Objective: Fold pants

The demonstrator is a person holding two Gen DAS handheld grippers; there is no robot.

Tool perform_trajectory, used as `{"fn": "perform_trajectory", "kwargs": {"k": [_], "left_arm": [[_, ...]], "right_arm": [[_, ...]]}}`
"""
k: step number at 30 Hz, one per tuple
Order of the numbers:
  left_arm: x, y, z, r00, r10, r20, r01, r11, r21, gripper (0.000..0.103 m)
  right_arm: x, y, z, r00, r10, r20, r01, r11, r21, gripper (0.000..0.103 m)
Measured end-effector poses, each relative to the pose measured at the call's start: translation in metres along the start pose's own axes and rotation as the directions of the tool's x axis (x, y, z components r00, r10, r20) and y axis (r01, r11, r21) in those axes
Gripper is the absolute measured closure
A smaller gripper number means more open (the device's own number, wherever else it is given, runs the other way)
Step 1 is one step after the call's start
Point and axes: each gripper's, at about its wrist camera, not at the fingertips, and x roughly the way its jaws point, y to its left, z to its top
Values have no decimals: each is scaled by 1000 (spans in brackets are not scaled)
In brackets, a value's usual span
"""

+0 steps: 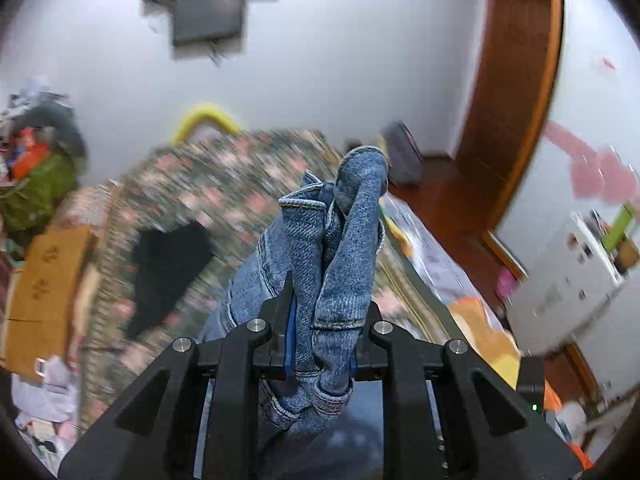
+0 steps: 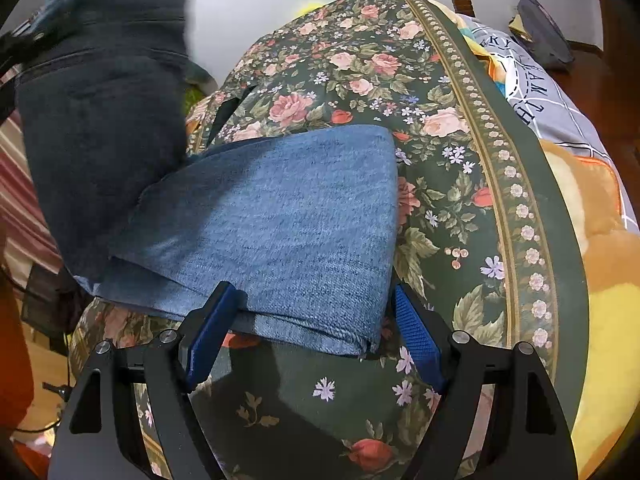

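Observation:
The pants are blue denim jeans. In the left wrist view my left gripper [image 1: 320,312] is shut on a bunched end of the jeans [image 1: 344,248], held up above the bed. In the right wrist view a folded part of the jeans [image 2: 272,224] lies flat on the floral bedspread [image 2: 460,184]. A darker, blurred part of the jeans [image 2: 100,120] rises at the upper left. My right gripper [image 2: 316,320] is open, its blue fingers [image 2: 416,332] on either side of the folded part's near edge.
A black garment [image 1: 168,268] lies on the bedspread in the left wrist view. Pillows and a yellow-orange plush [image 2: 592,208] lie along the bed's right side. A wooden door frame [image 1: 516,92] and a clothes pile [image 1: 36,176] flank the room.

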Motion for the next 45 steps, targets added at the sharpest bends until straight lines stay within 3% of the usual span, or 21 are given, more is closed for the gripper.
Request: {"fn": "perform_trajectory", "kwargs": {"k": [7, 10, 11, 12, 14, 19, 21, 24, 27, 29, 33, 37, 40, 45], "left_arm": [[60, -52, -49, 973, -55, -222, 81, 990, 111, 83], [65, -73, -56, 957, -41, -286, 100, 976, 195, 69], [63, -78, -56, 952, -62, -300, 131, 968, 216, 52], [62, -81, -56, 951, -84, -299, 154, 964, 218, 34], [51, -81, -50, 959, -122, -257, 179, 961, 211, 22], [33, -55, -18, 985, -81, -151, 109, 976, 187, 16], [34, -33, -6, 993, -23, -117, 43, 983, 176, 8], [50, 3, 3, 990, 81, -112, -60, 981, 183, 7], [84, 50, 5, 964, 192, -181, -160, 971, 176, 7], [105, 76, 2, 945, 221, -241, -184, 969, 165, 7], [155, 131, -19, 879, 297, -374, -260, 954, 147, 7], [186, 162, -53, 827, 312, -469, -259, 950, 175, 6], [183, 183, -70, 836, 249, -488, -213, 969, 127, 3], [152, 211, -96, 834, 223, -505, -217, 974, 72, 0]], "right_arm": [[-13, 3, -9, 999, -50, 19, 51, 998, -38, 26], [-17, 8, -14, 997, -73, 17, 74, 995, -67, 26], [-17, 9, -16, 997, -77, 13, 77, 994, -76, 26], [-17, 11, -17, 997, -78, 10, 79, 993, -83, 26], [-18, 14, -21, 997, -72, 12, 72, 993, -92, 26], [-20, 19, -21, 997, -81, 14, 82, 992, -95, 24], [-19, 20, -20, 996, -86, 10, 87, 992, -92, 24], [-17, 20, -19, 996, -94, 7, 94, 992, -90, 24], [-15, 22, -16, 995, -102, 5, 102, 991, -88, 24], [-15, 24, -16, 994, -113, 3, 113, 990, -90, 24], [-10, 26, -11, 991, -134, -1, 134, 987, -87, 24], [-3, 27, -1, 988, -156, -6, 155, 984, -84, 24], [1, 27, 7, 985, -170, 4, 169, 982, -85, 23], [6, 24, 25, 991, -133, 20, 134, 989, -55, 24]]}}
